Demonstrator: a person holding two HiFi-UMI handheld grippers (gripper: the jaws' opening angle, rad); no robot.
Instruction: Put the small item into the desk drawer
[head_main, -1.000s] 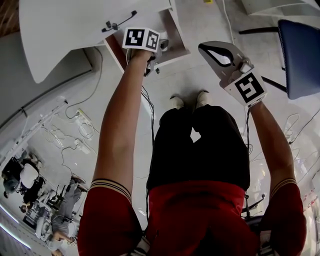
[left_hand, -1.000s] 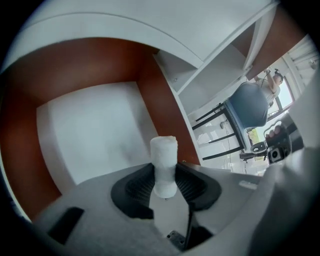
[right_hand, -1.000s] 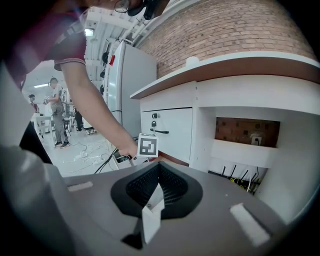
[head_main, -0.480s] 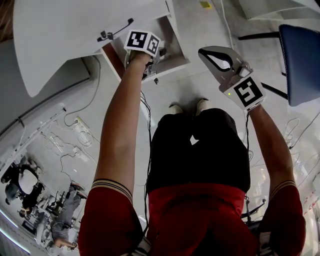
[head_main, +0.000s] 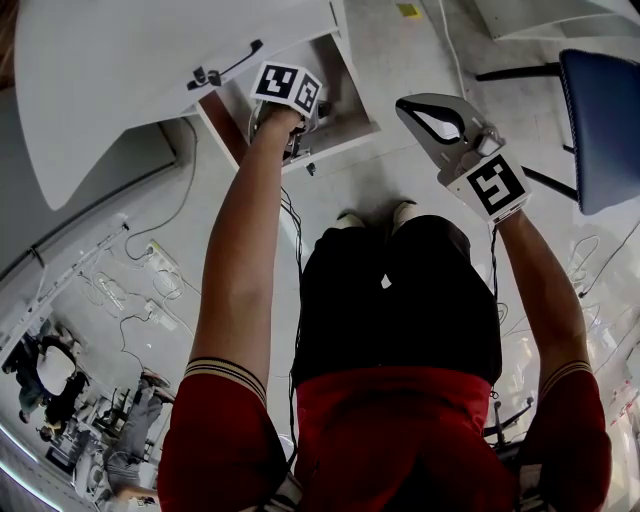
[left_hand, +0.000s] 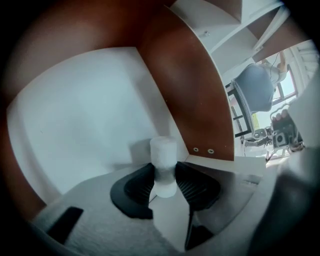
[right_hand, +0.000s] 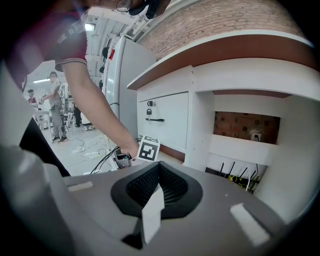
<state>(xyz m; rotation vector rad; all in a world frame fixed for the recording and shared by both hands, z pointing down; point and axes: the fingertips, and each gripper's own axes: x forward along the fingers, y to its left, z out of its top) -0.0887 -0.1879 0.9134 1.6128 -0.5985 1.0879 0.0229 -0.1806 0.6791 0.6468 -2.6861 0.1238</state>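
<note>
- cylinder (left_hand: 163, 160): small, white. It is inside the open drawer (left_hand: 75, 115), over the white bottom, near the corner where the brown walls (left_hand: 185, 100) meet. Whether its far end touches the bottom cannot be told.
- left tool (left_hand: 164, 174): points steeply down into the drawer. Black pads (left_hand: 136, 187) lie against both sides of the cylinder. The jaws stand wide and have just been opening a little, with the cylinder between them.
- drawer: pulled out from under the white table (head_main: 130, 70), at the person's front left in the head view.
- right tool (right_hand: 159, 170): jaws together, nothing between them. It is held out over the floor (head_main: 400, 170), well apart from the drawer, and faces a cupboard door (right_hand: 165, 125) with a dark handle.
- chair (head_main: 600, 110): blue, at the far right, apart from both tools.
- cables (head_main: 150, 270): loose on the floor at the left.
</note>
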